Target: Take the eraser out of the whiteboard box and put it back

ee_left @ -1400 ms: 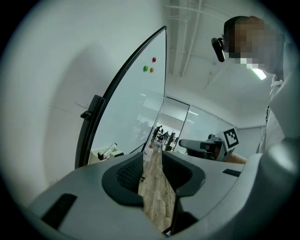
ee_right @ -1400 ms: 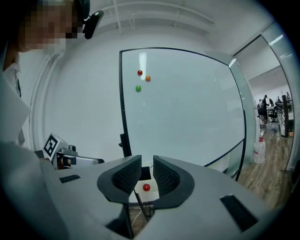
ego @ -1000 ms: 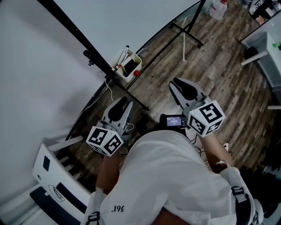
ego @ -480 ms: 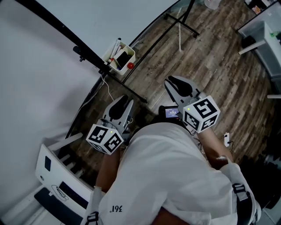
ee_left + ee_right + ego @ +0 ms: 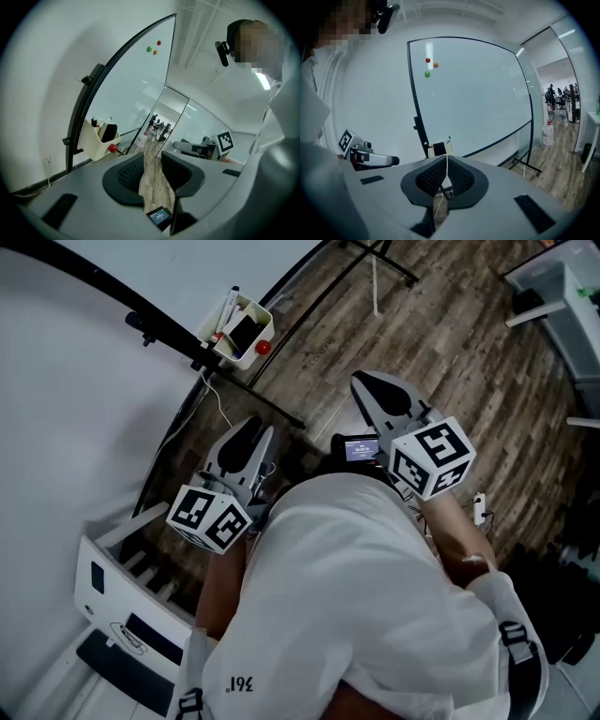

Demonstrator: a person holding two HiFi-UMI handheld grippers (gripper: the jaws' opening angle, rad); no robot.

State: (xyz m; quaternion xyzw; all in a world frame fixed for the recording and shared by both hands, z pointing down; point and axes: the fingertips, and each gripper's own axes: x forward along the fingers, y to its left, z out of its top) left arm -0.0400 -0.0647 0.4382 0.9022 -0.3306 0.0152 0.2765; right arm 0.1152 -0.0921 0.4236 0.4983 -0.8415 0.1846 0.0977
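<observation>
The cream whiteboard box (image 5: 225, 334) hangs on the board's black frame at the top left of the head view. The black eraser (image 5: 246, 331) stands inside it beside markers, with a red magnet (image 5: 264, 348) on its corner. My left gripper (image 5: 247, 430) is open and empty, well short of the box (image 5: 96, 140), whose eraser (image 5: 108, 132) shows ahead to the left. My right gripper (image 5: 367, 386) has just been closing and is shut with nothing between its jaws. In its own view the right gripper (image 5: 446, 172) lines up below the distant box (image 5: 446, 149) and eraser (image 5: 439, 148).
The whiteboard (image 5: 473, 93) carries three small magnets (image 5: 428, 66). Its stand's black legs (image 5: 375, 268) cross the wood floor. A white slatted frame (image 5: 117, 601) sits at the lower left, a desk (image 5: 562, 287) at the upper right, and a water jug (image 5: 548, 133) by the glass wall.
The box has slid up and to the left in the head view. Both grippers sit a little lower and closer to the person's body than before.
</observation>
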